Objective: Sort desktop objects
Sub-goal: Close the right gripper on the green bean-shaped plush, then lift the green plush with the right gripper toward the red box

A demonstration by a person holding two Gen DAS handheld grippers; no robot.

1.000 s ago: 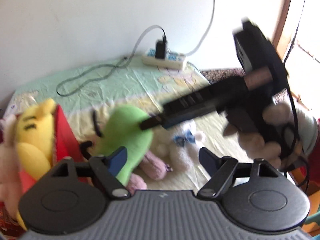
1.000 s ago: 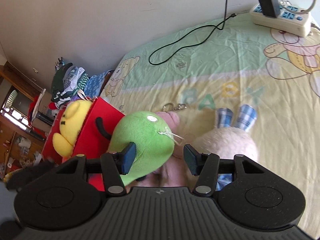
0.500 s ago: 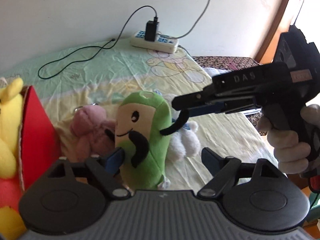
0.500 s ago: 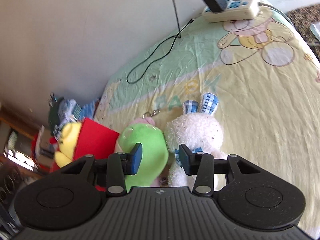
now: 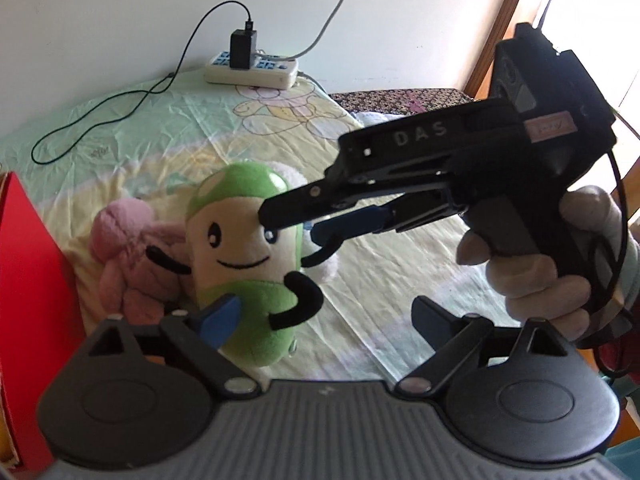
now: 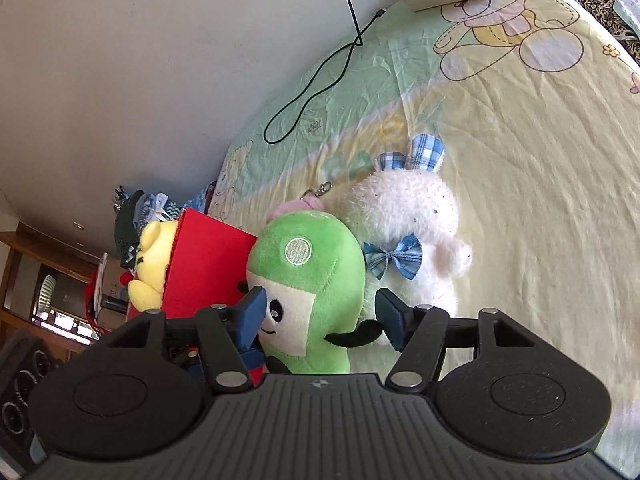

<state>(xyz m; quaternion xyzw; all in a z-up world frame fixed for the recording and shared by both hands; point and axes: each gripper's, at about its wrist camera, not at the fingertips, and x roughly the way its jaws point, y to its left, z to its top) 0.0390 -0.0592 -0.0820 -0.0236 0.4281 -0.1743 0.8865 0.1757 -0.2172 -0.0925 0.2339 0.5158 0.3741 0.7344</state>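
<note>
White letters reading "DAS" run along the right gripper (image 5: 320, 216), held in a gloved hand (image 5: 536, 264) over a bed sheet (image 6: 520, 160) of pale green and yellow printed with cartoon bears and faint letters that look like "BABY". A red box (image 6: 204, 264) holding a yellow plush (image 6: 150, 264) stands at the sheet's left edge; a power strip (image 5: 251, 70) with a black charger lies at the far edge against a white wall. The green plush (image 5: 244, 256), smiling, black-limbed, stands near the middle, touching a pink plush (image 5: 120, 256) and a white rabbit (image 6: 412, 232) with blue checked ears. Both jaws have just been opening: the right gripper straddles the green plush's head, the left gripper (image 5: 324, 316) wide apart with one finger at its side
</note>
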